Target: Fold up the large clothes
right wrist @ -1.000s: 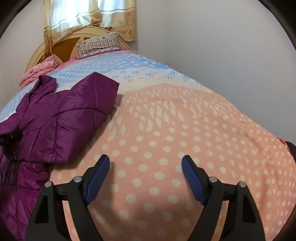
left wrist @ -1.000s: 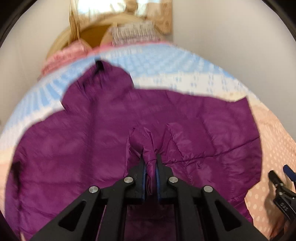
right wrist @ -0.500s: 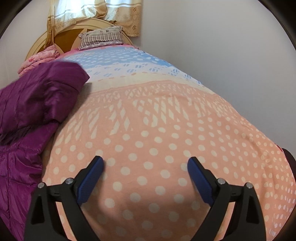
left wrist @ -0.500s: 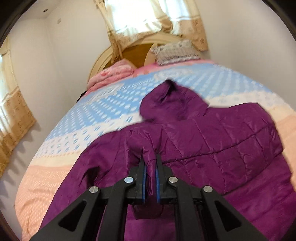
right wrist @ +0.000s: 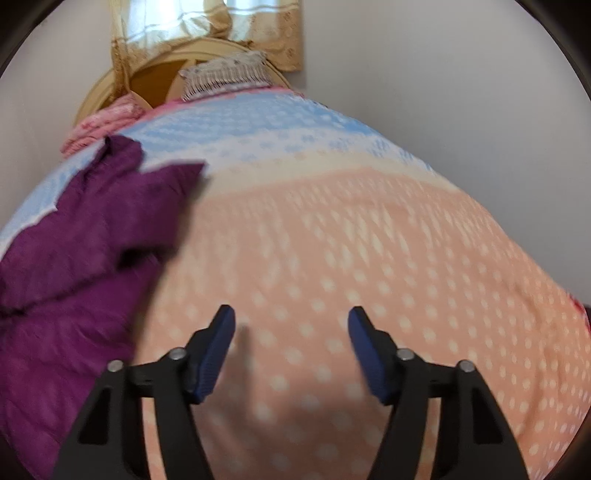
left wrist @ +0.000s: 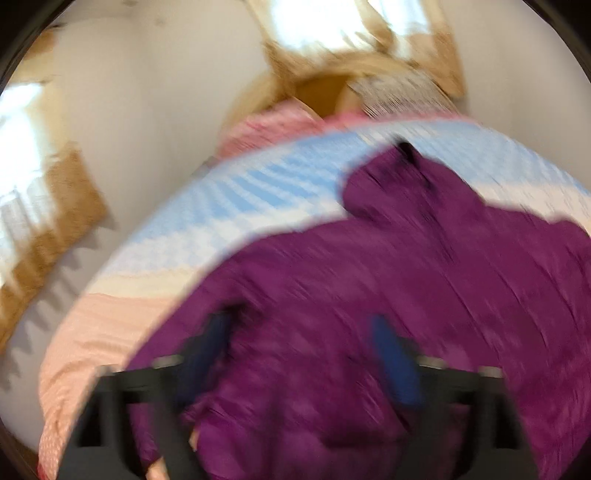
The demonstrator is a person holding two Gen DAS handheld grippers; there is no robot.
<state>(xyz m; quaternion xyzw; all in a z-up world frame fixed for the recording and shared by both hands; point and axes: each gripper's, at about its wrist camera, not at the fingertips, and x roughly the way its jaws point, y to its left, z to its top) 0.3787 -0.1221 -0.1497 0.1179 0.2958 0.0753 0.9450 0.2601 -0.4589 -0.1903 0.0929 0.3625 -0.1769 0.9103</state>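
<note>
While its jaws spread apart, the left claw (left wrist: 299, 354) hovers over the purple jacket (left wrist: 424, 280), which lies across the bed (left wrist: 229, 206), gripping nothing. Further right, the right claw (right wrist: 291, 343) is narrowing over bare dotted bedspread (right wrist: 369, 236), nothing between its jaws.

We are in a home bedroom; a bed (right wrist: 332, 229) with dotted bedspread, a rounded wooden headboard (right wrist: 155, 79), a pillow (right wrist: 225, 75) and curtained window (right wrist: 207, 22) show it.

Purple jacket (left wrist: 424, 277); peach, white-dotted bedspread (right wrist: 369, 240).
</note>
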